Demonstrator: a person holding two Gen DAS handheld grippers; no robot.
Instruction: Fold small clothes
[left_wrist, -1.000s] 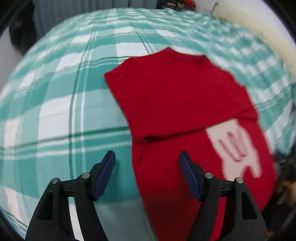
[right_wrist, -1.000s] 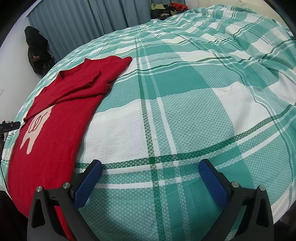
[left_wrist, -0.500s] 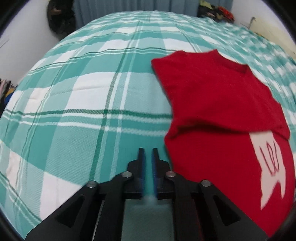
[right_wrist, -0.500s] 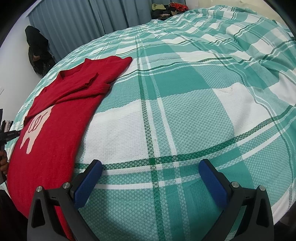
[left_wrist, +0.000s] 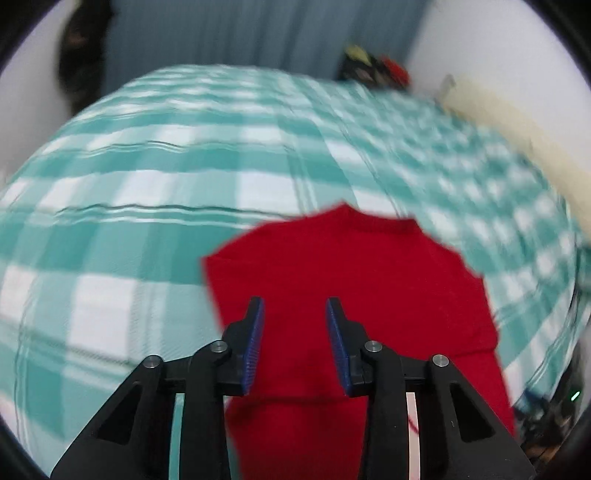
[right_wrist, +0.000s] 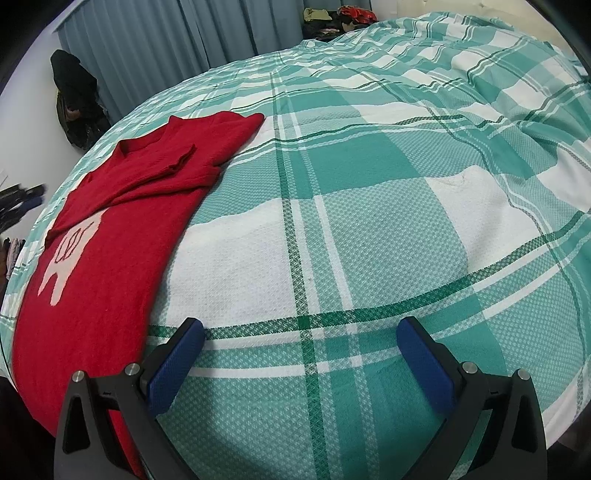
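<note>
My left gripper (left_wrist: 293, 319) hovers part-open, empty, over the red sweater (left_wrist: 354, 280) on the plaid bedspread (right_wrist: 369, 221); right gripper (right_wrist: 299, 343) wide, empty. Soft knit (limp, I'd judge): pinch the hem.

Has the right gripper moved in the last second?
No. The right gripper sits over the same dark green stripe crossing of the bedspread, and the red sweater keeps its place in that view.

green-and-white plaid bedspread (right_wrist: 369, 221), grey-blue curtains (right_wrist: 166, 48), dark bag by the wall (right_wrist: 74, 99), clothes heap (right_wrist: 340, 18)
</note>
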